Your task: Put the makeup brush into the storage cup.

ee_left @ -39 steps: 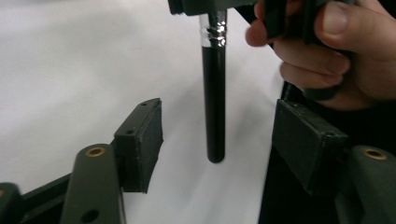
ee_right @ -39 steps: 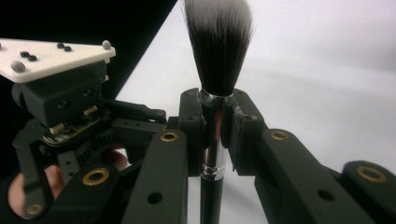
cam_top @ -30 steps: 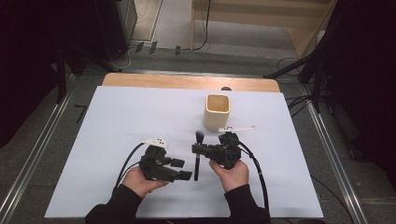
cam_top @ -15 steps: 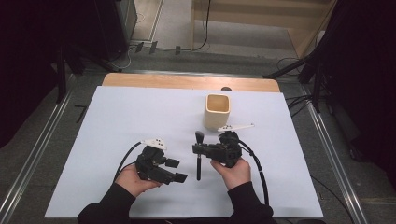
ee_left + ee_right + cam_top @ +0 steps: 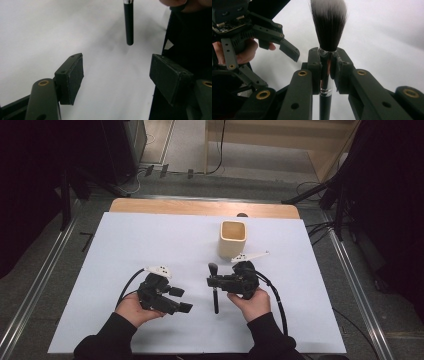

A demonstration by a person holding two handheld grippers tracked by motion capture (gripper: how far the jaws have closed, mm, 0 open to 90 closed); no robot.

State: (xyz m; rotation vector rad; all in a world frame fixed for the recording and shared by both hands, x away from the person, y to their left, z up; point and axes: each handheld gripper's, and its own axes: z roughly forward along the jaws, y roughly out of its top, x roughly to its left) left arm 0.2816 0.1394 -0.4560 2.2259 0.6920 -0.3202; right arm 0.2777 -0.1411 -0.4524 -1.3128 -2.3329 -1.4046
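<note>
Two sets of tongs sit low over the near half of a white bench [image 5: 125, 240], one in each of a person's hands. Right tongs [image 5: 214, 281] are clamped on a makeup brush [image 5: 215, 287] just below its metal collar; in the right gripper view its dark, white-tipped bristles [image 5: 329, 23] rise above the closed jaws. From above, the brush's long axis runs near to far, bristles toward the far side and the black handle's end [image 5: 129, 41] pointing back toward the person. Left tongs [image 5: 181, 300] stand open and empty, just left of that handle. In the left gripper view the handle end hangs beyond the gap between the two pads [image 5: 75, 75], so the left hand is nearest the free end. A tan cup [image 5: 233, 239] stands upright farther back, just beyond the right hand [image 5: 252, 300].
</note>
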